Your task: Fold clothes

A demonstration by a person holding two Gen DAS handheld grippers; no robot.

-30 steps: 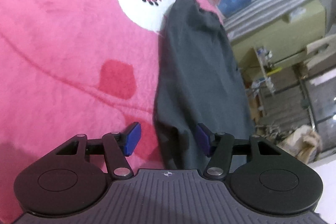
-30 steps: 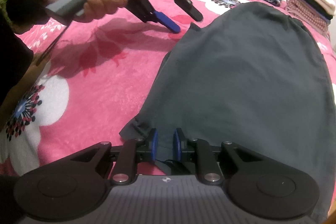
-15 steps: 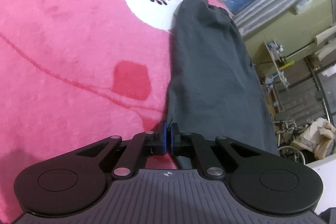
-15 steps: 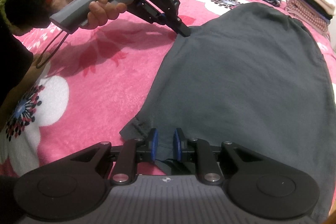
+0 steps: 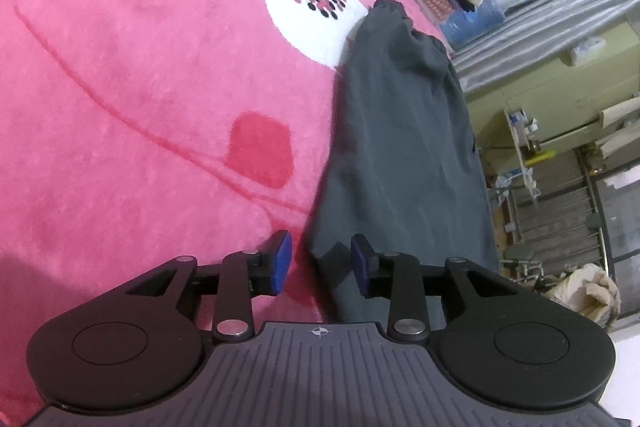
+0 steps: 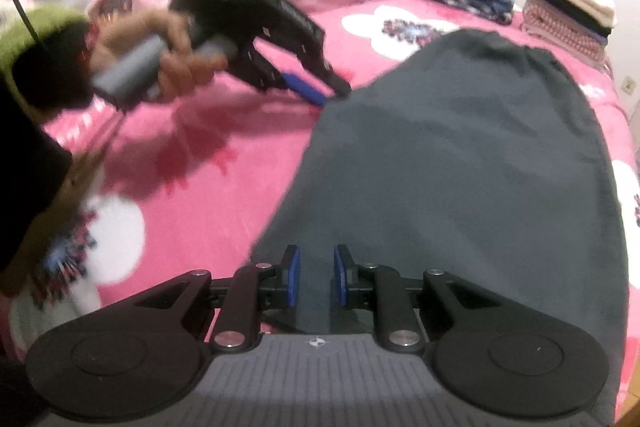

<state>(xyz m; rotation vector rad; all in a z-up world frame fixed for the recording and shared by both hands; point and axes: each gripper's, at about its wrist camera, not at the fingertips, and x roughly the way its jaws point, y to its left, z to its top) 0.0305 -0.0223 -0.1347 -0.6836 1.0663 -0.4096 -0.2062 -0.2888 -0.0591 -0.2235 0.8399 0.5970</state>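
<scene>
The left gripper (image 5: 320,263) is seen with its jaws apart at a corner of a dark grey garment (image 5: 404,147), and the right gripper (image 6: 316,275) is likewise spread over the near hem, nothing being grasped by either. The garment is laid flat and long on a pink floral blanket (image 5: 140,87). A stack of folded clothes (image 6: 568,11) is seen beyond; how many folds remain cannot be judged.

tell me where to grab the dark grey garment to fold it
Grip the dark grey garment at its near corner hem, one hand-held gripper per corner, coming in low from the near edge. It lies flat on the pink blanket, so only the edges give something to pinch.
</scene>
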